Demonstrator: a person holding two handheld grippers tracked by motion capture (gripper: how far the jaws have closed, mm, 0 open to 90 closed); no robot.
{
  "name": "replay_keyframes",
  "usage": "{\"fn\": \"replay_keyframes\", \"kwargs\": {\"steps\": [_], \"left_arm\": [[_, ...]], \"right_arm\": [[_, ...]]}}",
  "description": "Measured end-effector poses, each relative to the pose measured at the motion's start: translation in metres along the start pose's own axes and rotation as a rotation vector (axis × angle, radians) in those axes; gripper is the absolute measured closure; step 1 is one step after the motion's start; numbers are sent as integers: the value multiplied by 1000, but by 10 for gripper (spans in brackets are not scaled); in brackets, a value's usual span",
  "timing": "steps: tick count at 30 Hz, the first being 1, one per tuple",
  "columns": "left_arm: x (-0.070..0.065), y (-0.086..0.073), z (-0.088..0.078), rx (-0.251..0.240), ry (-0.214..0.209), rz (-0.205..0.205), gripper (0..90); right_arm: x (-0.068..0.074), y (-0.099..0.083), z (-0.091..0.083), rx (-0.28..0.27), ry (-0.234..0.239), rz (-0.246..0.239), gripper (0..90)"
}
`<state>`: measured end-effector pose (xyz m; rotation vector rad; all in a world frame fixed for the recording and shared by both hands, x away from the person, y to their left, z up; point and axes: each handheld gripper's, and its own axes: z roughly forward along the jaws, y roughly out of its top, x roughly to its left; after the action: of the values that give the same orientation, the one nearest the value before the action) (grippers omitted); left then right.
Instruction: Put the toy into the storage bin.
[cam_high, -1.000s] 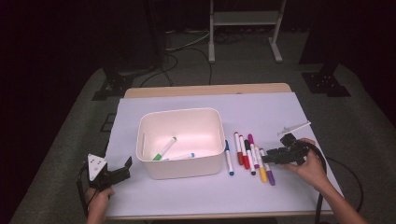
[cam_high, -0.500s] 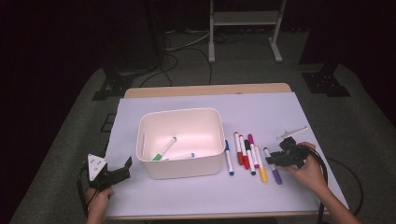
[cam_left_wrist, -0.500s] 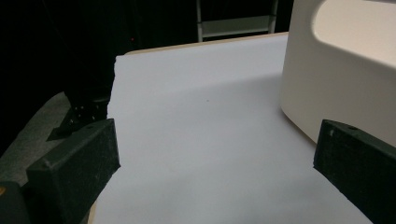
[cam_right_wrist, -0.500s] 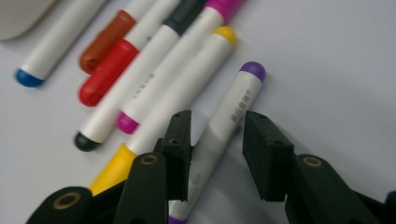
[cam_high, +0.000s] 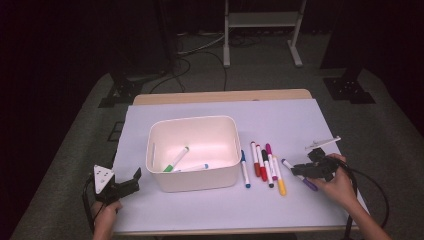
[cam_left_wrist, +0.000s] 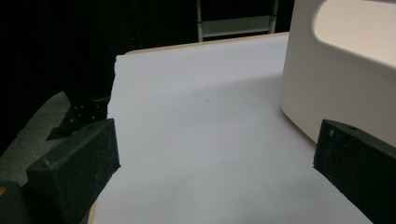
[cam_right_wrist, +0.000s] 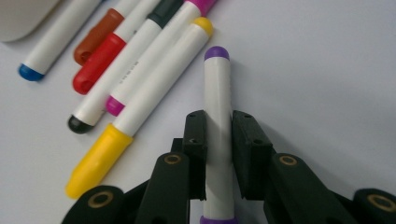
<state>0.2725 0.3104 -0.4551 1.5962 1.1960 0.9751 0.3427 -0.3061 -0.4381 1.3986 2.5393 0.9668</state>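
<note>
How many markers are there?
8. Two lie in the white box; five lie in a row right of it; the right gripper holds the purple marker.

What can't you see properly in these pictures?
- Purple marker: right gripper view, its lower end is cut off by the bottom edge, and the right gripper clamped on it covers its middle.
- White bin: left gripper view, cut off by the top and right edges.
- Print on the black-capped marker: too small to read.

A dark recording studio: black drapes (cam_high: 60, 45), floor cables (cam_high: 195, 50), stand bases (cam_high: 350, 90)
</note>
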Motion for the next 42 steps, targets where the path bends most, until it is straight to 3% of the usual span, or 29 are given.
{"fn": "replay_keyframes", "kwargs": {"steps": [6, 14, 23, 30, 35, 36, 39, 42], "left_arm": [[0, 0, 0, 1, 0, 0, 0], [0, 0, 0, 0, 0, 1, 0], [0, 0, 0, 1, 0, -1, 0], [0, 0, 0, 2, 0, 0, 0], [0, 0, 0, -1, -1, -5, 0], [0, 0, 0, 3, -2, -5, 0], [0, 0, 0, 3, -1, -5, 0], [0, 0, 0, 3, -1, -1, 0]], "right_arm": [[5, 2, -9, -18, 55, 2, 754], [26, 19, -29, -57, 142, -22, 754], [58, 59, -54, -94, 237, -106, 754], [86, 87, -69, -102, 250, -189, 754], [99, 101, -74, -102, 258, -227, 754], [108, 108, -76, -102, 269, -244, 754], [114, 114, -76, -103, 277, -261, 754], [129, 127, -75, -100, 310, -291, 754]]}}
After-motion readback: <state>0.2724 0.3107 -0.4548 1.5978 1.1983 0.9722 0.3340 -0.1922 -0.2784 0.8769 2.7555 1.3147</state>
